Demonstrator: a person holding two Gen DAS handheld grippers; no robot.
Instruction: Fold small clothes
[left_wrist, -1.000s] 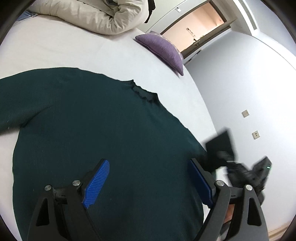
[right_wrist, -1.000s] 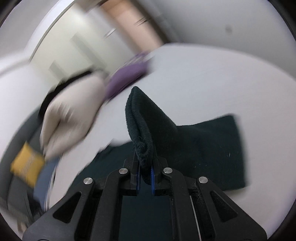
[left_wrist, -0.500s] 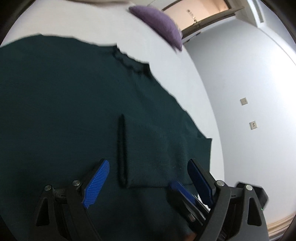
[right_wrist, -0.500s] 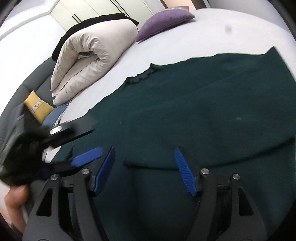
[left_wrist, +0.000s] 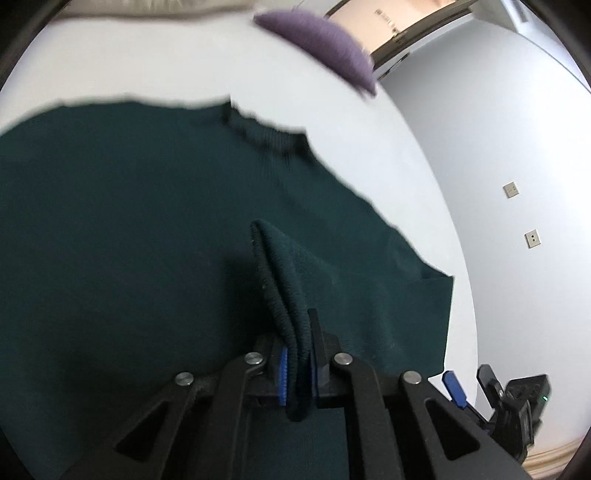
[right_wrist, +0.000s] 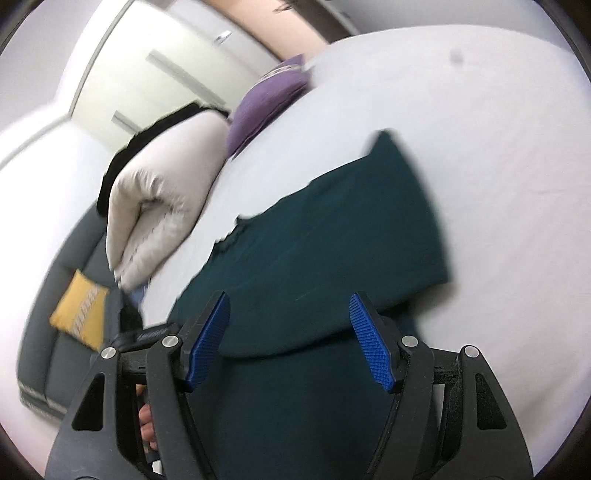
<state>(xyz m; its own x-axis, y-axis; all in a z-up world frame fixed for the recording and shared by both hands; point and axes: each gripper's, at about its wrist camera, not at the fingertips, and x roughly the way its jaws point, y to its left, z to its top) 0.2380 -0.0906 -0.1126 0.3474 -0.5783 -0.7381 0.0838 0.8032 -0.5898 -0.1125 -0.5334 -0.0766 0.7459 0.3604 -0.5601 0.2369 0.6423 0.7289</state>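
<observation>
Dark green knitted sweater lies spread flat on the white bed, one sleeve already laid across its body. Folding is mid-way, I judge: the left tongs are clamped on that sleeve's ribbed cuff, raised into a peak, while the right tongs hover wide and empty over the cloth. Next the cuff likely needs carrying to its resting place and flattening. Only the right view shows the folded cream duvet and yellow cushion; only the left shows the pinch.
</observation>
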